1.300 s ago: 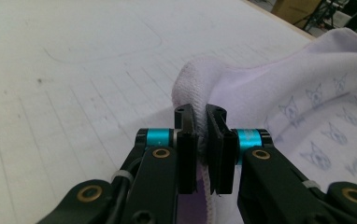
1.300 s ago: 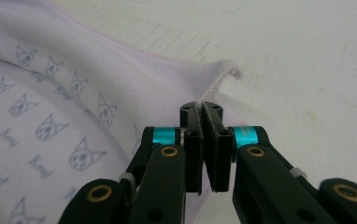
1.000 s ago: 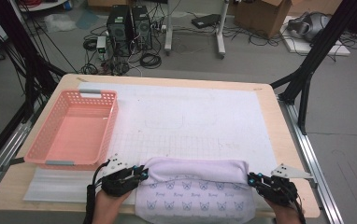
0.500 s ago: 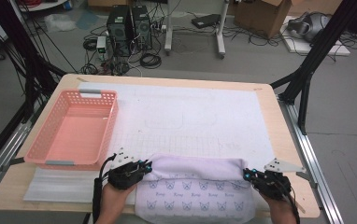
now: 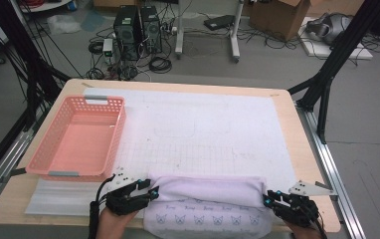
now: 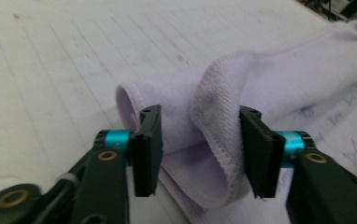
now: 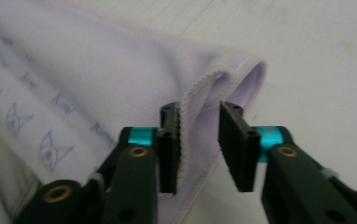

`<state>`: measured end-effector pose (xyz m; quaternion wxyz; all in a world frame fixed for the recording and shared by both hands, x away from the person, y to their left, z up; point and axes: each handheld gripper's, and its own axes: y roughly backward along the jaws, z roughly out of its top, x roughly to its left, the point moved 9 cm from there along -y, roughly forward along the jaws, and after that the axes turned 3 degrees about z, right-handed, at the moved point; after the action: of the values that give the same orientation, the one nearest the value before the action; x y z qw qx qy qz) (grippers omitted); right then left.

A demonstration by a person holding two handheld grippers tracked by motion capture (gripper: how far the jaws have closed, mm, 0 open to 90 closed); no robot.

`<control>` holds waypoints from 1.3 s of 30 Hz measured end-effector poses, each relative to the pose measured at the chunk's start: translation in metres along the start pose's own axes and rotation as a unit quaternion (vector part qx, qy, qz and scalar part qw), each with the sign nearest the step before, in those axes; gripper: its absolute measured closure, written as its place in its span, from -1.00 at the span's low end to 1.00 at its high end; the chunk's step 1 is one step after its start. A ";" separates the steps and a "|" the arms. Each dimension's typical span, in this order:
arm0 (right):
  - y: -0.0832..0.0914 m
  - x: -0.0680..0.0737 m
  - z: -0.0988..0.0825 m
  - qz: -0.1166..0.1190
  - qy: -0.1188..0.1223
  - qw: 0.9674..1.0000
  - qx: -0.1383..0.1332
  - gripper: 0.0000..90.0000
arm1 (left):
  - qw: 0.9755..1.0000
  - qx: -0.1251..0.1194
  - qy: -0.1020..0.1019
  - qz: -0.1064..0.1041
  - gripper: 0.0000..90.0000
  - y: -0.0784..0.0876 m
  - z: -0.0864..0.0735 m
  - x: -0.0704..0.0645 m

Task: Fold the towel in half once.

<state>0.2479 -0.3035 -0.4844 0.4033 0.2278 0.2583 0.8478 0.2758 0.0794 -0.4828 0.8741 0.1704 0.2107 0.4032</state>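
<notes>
Here, at the near edge of the worktop [image 5: 297,134], lies a lavender towel [image 5: 205,206], folded over on itself so that a plain roll sits on top and a flap printed with small cat faces spreads toward the person. It stretches along that edge from left of the middle nearly to the near right corner.

The left gripper [image 5: 145,191] sits at the towel's left end, held by a hand that comes in from below. In the left gripper view its jaws stand well apart, having just been opening. A loop of the towel's stitched hem [image 6: 214,135] rises between them; it leans against the right-hand jaw, while a clear gap shows between the cloth and the left-hand jaw, so nothing is pinched.

The right gripper [image 5: 272,199] sits at the towel's right end, with its grey three-cornered plate just beside the near right corner. In the right gripper view its jaws are also parted, though less widely, and have likewise just been opening. The towel's serrated hem [image 7: 190,100] runs up along the inner face of the left-hand jaw, touching it, and the other jaw stands free of the cloth.

Farther back, a white gridded mat [image 5: 213,129] covers most of the worktop. A pink plastic basket [image 5: 58,167] rests along the left edge, well apart from the towel. Beyond the far edge, computer towers [image 5: 138,27] and cables lie on the floor.
</notes>
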 end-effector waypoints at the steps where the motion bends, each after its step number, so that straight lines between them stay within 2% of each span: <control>1: 0.002 -0.002 0.005 -0.002 -0.004 1.000 -0.010 0.38 | 1.000 -0.005 -0.003 0.003 0.06 -0.001 0.004 0.002; 3: 0.003 -0.006 0.015 -0.012 -0.006 1.000 -0.025 0.23 | 1.000 0.000 -0.005 0.009 -0.05 -0.006 0.008 0.008; 5: -0.001 -0.012 0.023 -0.020 -0.004 0.999 -0.028 0.12 | 1.000 0.018 0.000 0.015 -0.13 -0.016 0.006 0.016; 7: -0.012 -0.018 0.026 -0.025 0.000 1.000 -0.016 0.01 | 0.999 0.033 0.013 0.016 -0.17 -0.026 0.003 0.022; 8: -0.018 -0.019 0.026 -0.023 -0.003 1.000 -0.005 -0.02 | 0.999 0.045 0.025 0.008 -0.20 -0.030 0.001 0.023; 9: -0.026 -0.022 0.025 -0.019 -0.001 1.000 0.008 -0.04 | 0.998 0.055 0.027 0.006 -0.23 -0.033 0.000 0.024; 11: -0.037 -0.025 0.022 -0.014 -0.002 0.999 0.028 -0.05 | 0.998 0.056 0.031 -0.004 -0.20 -0.034 0.001 0.022; 13: -0.047 -0.024 0.018 0.000 -0.004 0.999 0.049 -0.01 | 0.998 0.061 0.020 -0.010 -0.07 -0.036 0.000 0.019; 14: -0.049 -0.024 0.018 -0.004 0.004 0.999 0.048 0.09 | 0.998 0.064 0.016 -0.007 0.09 -0.036 -0.001 0.018; 15: -0.049 -0.023 0.018 -0.003 0.006 0.999 0.050 0.26 | 0.997 0.070 0.019 -0.015 0.30 -0.037 -0.001 0.017; 16: -0.048 -0.023 0.017 0.001 0.012 0.999 0.051 0.52 | 0.996 0.077 0.029 -0.022 0.57 -0.038 -0.001 0.015; 17: -0.048 -0.020 0.017 0.021 0.009 0.998 0.054 0.78 | 0.996 0.078 0.032 -0.018 0.65 -0.038 0.000 0.016; 18: -0.049 -0.019 0.018 0.022 0.014 0.998 0.055 0.84 | 0.996 0.078 0.032 -0.018 0.70 -0.039 0.002 0.016; 20: -0.049 -0.020 0.021 0.010 0.033 0.998 0.054 0.87 | 0.997 0.067 0.025 -0.006 0.76 -0.040 0.009 0.021; 21: -0.050 -0.022 0.024 0.004 0.035 0.998 0.049 0.88 | 0.998 0.063 0.026 -0.002 0.77 -0.041 0.013 0.024; 24: -0.053 -0.031 0.035 -0.006 0.027 0.999 0.018 0.89 | 0.998 0.057 0.033 0.007 0.78 -0.048 0.024 0.033; 28: -0.058 -0.043 0.054 -0.024 0.026 0.999 -0.014 0.89 | 0.998 0.038 0.040 0.030 0.78 -0.058 0.048 0.050; 29: -0.060 -0.047 0.061 -0.022 0.020 0.999 -0.020 0.89 | 0.998 0.035 0.041 0.032 0.78 -0.060 0.052 0.053; 32: -0.067 -0.058 0.075 -0.025 0.017 0.999 -0.025 0.89 | 0.998 0.033 0.037 0.044 0.78 -0.071 0.066 0.061; 38: -0.086 -0.077 0.101 -0.034 0.023 0.999 -0.012 0.89 | 0.997 0.030 0.039 0.066 0.77 -0.095 0.089 0.086; 39: -0.090 -0.080 0.106 -0.036 0.027 0.999 -0.009 0.89 | 0.997 0.023 0.041 0.069 0.77 -0.097 0.090 0.089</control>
<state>0.4078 -0.2922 -0.4741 0.4285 0.1916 0.2690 0.8410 0.4350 0.0771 -0.4717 0.8308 0.1884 0.2432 0.4639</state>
